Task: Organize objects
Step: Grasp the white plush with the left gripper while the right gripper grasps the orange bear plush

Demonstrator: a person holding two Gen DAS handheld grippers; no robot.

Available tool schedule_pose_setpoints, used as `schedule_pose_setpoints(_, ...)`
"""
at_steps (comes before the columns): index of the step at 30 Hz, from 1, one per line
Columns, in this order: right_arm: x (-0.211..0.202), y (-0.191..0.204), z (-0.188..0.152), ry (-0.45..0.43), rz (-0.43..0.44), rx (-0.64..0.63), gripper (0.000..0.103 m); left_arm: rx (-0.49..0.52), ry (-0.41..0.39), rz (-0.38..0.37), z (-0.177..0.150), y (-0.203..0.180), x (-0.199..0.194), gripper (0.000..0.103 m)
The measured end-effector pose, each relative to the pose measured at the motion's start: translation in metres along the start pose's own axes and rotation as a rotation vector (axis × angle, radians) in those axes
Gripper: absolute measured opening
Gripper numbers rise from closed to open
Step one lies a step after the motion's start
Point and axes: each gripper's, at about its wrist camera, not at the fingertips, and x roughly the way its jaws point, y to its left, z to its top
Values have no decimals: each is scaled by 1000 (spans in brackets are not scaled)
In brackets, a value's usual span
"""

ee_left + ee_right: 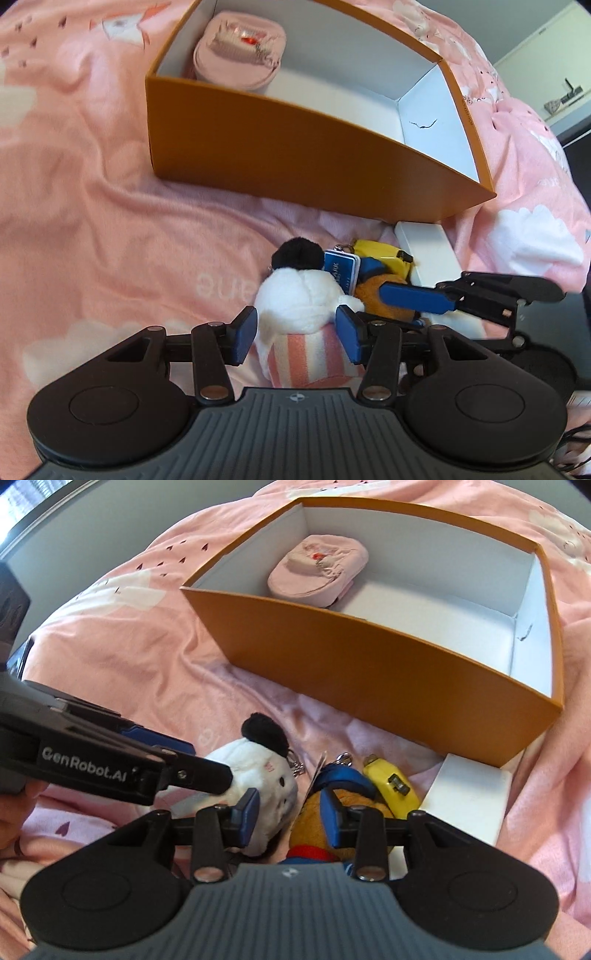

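A white plush toy (299,295) with a black ear and a pink-striped body lies on the pink blanket; it also shows in the right wrist view (258,771). My left gripper (297,328) is around it, pads touching both sides. An orange plush (314,819) with a blue cap lies beside it, and it shows in the left wrist view (373,295). My right gripper (290,812) is open, straddling the gap between both toys. A yellow item (388,779) lies to the right. An orange box (295,155) holds a pink pouch (240,51).
A white box (469,797) lies by the orange box's (369,664) near right corner. The pink pouch (317,568) sits in its far left corner. A blue tag (341,271) rests on the toys. The pink blanket (92,184) spreads all round.
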Motion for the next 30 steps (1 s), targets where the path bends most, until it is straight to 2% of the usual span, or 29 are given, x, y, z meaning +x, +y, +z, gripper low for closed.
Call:
schedule_pose_setpoints(2, 1, 1, 0, 7, -2, -8, 38, -28, 22, -32, 3, 2, 5, 58)
schedule_pose_setpoints(4, 0, 1, -1, 10, -12, -2, 37, -44, 38, -41, 6, 3, 10, 65)
schedule_pose_setpoints(6, -1, -1, -2, 12, -22, 5, 35, -43, 53, -47, 8, 0, 15, 66)
schedule_pose_setpoints(11, 1, 0, -4, 27, -49, -10, 28, -21, 81, -25, 12, -7, 24, 69)
schedule_pose_setpoints(15, 3, -4, -4, 31, -41, 10, 27, -10, 100, -4, 17, -10, 26, 73)
schedule_pose_setpoints(19, 4, -5, -5, 27, -31, 12, 28, 45, 97, 38, 22, -15, 24, 80)
schedule_pose_setpoints(21, 3, -6, -6, 19, 5, 22, 31, 45, 88, 42, 24, -13, 21, 84)
schedule_pose_setpoints(23, 3, -7, -7, 10, 43, 25, 51, 54, 92, 43, 24, -13, 19, 84)
schedule_pose_setpoints(25, 3, -2, -7, 8, 63, 8, 59, 94, 105, 68, 19, -17, 21, 84)
schedule_pose_setpoints(29, 4, 5, -6, 17, 44, -19, 59, 146, 124, 106, 14, -23, 30, 84)
schedule_pose_setpoints(30, 3, 6, -6, 20, 39, -25, 59, 152, 130, 113, 14, -23, 32, 79)
